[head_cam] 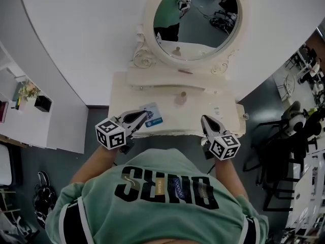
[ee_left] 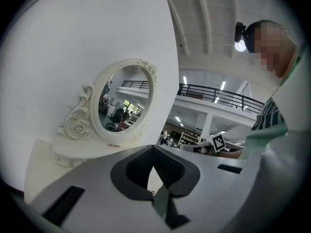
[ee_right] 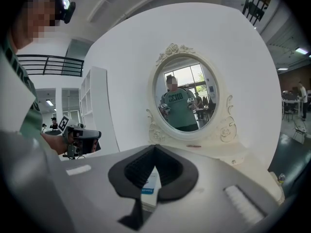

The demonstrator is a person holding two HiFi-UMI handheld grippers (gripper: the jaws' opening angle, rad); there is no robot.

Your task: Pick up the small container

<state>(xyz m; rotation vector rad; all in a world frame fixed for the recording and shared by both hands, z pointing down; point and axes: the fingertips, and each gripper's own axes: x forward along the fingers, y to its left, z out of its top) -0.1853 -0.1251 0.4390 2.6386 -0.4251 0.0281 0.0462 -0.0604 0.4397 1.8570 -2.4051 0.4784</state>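
The small container (head_cam: 181, 98), a pale pinkish jar with a knob top, stands on the white vanity table (head_cam: 223, 111) in front of the oval mirror (head_cam: 195, 19). My left gripper (head_cam: 146, 115) hovers over the table's front left part, with its jaws shut and nothing between them (ee_left: 153, 150). At the front right, my right gripper (head_cam: 204, 118) points toward the table; its jaws (ee_right: 154, 148) meet at the tips and are empty. Both grippers are short of the container, which lies between and beyond them. Neither gripper view shows the container.
A blue and white card packet (head_cam: 152, 116) lies on the table under the left gripper's tip, also seen through the right jaws as the packet (ee_right: 148, 183). A thin reddish item (ee_right: 193, 146) rests on the mirror's base ledge. A white wall rises behind; chairs (head_cam: 284, 136) stand at right.
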